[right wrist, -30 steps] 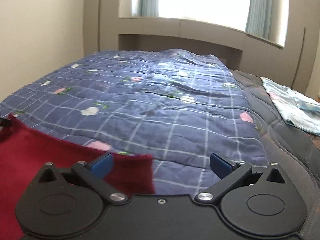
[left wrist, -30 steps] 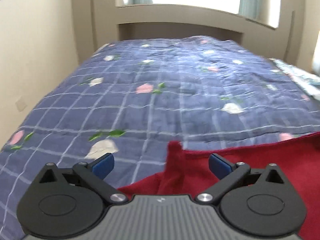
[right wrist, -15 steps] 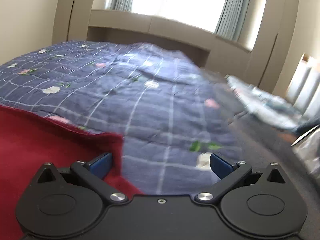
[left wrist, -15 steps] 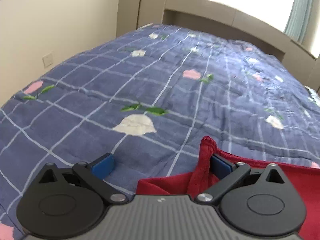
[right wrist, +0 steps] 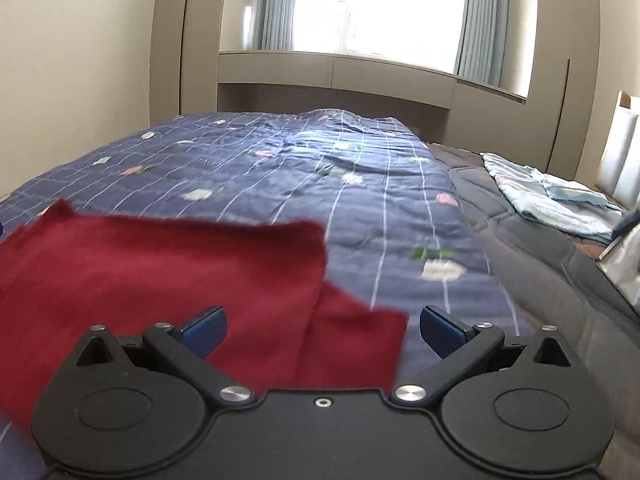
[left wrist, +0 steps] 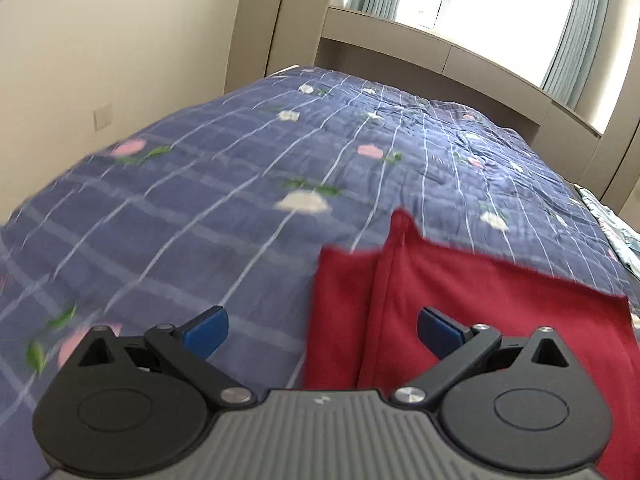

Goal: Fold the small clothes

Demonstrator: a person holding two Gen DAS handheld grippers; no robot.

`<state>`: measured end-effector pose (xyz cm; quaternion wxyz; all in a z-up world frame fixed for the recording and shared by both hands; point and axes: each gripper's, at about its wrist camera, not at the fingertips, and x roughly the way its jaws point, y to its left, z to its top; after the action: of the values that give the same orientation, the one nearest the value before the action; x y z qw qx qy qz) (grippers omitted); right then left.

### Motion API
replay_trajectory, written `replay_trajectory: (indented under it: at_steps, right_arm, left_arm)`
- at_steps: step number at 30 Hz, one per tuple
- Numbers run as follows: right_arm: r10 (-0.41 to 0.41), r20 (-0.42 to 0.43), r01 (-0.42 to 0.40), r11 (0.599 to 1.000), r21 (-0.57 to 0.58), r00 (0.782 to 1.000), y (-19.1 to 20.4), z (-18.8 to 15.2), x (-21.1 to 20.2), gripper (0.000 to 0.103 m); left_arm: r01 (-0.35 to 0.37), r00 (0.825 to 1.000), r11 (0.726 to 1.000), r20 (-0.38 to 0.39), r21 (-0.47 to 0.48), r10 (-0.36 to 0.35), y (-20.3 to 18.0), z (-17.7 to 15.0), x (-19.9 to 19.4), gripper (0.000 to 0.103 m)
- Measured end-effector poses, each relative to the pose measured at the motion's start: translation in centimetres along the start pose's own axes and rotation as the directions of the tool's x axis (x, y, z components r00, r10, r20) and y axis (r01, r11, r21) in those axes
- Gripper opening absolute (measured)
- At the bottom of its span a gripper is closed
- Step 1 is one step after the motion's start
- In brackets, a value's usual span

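Note:
A dark red garment (left wrist: 472,300) lies flat on the blue checked quilt (left wrist: 240,184), with a folded layer along its left side. My left gripper (left wrist: 322,330) stands open just above the garment's left edge, which runs between the blue fingertips. In the right wrist view the same red garment (right wrist: 168,264) spreads to the left, a lower flap poking out at its right corner. My right gripper (right wrist: 322,328) is open over that right corner, with nothing clamped between its fingers.
The quilt (right wrist: 320,176) covers most of the bed. A dark grey mattress pad (right wrist: 532,256) shows at the right, with a pale blue folded cloth (right wrist: 544,196) on it. A beige wall (left wrist: 100,60) runs along the left; headboard cabinets (right wrist: 332,76) stand at the far end.
Both grippers have drawn back and risen, so more of the red garment shows ahead of them. The left fingertip no longer touches the garment's raised corner. Both stay open.

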<state>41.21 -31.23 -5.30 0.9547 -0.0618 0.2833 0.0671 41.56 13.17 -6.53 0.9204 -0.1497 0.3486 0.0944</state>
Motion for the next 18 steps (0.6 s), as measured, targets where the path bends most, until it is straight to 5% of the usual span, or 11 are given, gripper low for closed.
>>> replay_trajectory:
  at_steps: [4, 10, 18]
  right_arm:
    - [-0.073, -0.037, 0.071, 0.997, -0.040, 0.997, 1.6, -3.4, -0.8, 0.102]
    - [-0.154, -0.002, 0.154, 0.988, -0.029, 0.988, 1.9, -4.2, -2.2, 0.102]
    - [-0.152, -0.003, 0.152, 0.988, -0.011, 0.988, 4.2, -5.7, -4.6, 0.102]
  left_arm:
    - [-0.033, 0.999, 0.999, -0.035, -0.009, 0.032, 1.5, -2.9, -0.5, 0.103]
    - [-0.066, 0.997, 0.994, 0.037, 0.085, 0.063, 0.7, -5.1, -1.9, 0.103]
    - [0.028, 0.998, 0.999, 0.059, -0.027, -0.027, -0.2, -7.2, -6.1, 0.103]
